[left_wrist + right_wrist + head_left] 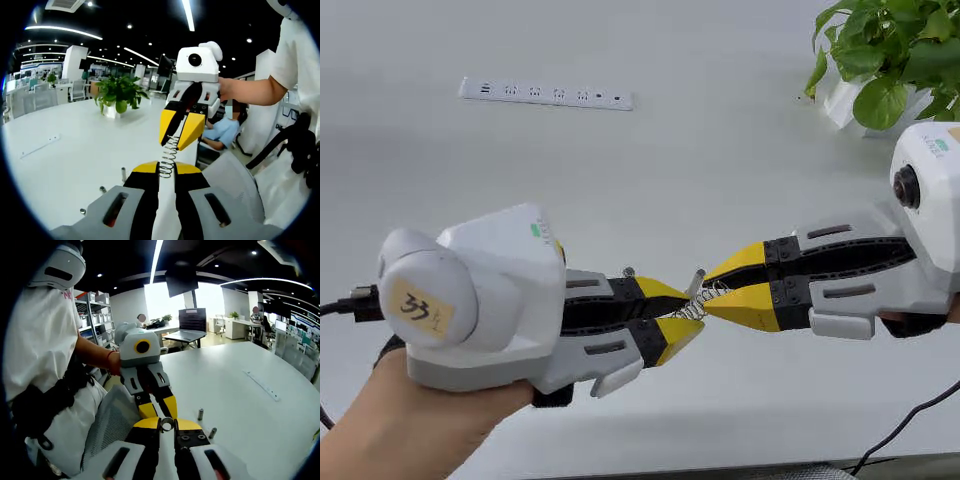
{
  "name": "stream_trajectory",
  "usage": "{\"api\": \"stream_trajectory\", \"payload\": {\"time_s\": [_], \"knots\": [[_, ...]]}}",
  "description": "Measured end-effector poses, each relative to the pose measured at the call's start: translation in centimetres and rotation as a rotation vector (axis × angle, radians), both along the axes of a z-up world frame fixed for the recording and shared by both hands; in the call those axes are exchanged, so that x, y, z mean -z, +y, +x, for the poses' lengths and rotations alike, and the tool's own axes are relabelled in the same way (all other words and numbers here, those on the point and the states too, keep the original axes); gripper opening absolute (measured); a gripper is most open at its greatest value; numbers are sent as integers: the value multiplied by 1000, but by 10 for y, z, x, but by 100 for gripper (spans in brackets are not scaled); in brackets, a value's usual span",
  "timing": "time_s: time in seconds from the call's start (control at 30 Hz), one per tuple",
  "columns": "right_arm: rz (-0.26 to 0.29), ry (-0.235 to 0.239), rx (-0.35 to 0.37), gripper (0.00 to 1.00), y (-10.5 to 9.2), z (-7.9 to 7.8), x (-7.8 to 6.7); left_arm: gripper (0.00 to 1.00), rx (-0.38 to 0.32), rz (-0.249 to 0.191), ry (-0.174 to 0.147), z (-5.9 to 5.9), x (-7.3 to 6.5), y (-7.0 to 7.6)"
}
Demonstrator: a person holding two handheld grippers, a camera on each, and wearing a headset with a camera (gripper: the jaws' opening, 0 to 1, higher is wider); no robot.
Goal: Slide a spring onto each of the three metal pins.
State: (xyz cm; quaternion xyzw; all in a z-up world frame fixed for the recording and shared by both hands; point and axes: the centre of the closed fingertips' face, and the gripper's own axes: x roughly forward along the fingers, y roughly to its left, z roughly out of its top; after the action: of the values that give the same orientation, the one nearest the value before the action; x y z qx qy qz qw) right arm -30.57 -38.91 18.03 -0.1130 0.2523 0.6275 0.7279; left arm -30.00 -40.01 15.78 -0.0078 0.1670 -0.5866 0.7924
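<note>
Evidently the spring (169,156) hung above the table (60,165), its long axis running tip to tip between the left tongs (167,170) and right tongs (172,145), both pinching it, with the metal pins (123,174) standing below, off to one side.

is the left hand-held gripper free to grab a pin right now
Probably not: the left hand-held gripper is shut on the spring, also pinched by the right hand-held gripper; the pins sit on the table.

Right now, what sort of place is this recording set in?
Probably an open-plan office: a large white table with a power strip and potted plant, a monitor on desks behind, strip lights overhead.
</note>
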Motion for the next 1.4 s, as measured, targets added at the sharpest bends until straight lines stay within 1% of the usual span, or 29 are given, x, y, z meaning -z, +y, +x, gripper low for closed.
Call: {"api": "stream_trajectory", "payload": {"time_s": [0.17,0.23,0.37,0.53,0.87,1.0,1.4], "knots": [[-8,6,-5,6,1,-1,-1,7,8,-5,2,-1,0,0],[-13,5,-8,6,1,-1,-1,7,14,-1,-5,-2,0,0],[-16,6,-8,6,0,0,0,10,23,5,-9,-3,1,-1],[-16,7,-11,6,0,1,-1,11,26,14,-13,-3,2,-1],[-28,3,-20,6,0,1,-2,9,35,27,-23,-2,5,-2],[-31,1,-25,6,1,0,-3,8,37,34,-24,-3,7,-2],[-59,-5,-53,7,1,-2,-2,7,51,30,-17,-5,7,-4]]}}
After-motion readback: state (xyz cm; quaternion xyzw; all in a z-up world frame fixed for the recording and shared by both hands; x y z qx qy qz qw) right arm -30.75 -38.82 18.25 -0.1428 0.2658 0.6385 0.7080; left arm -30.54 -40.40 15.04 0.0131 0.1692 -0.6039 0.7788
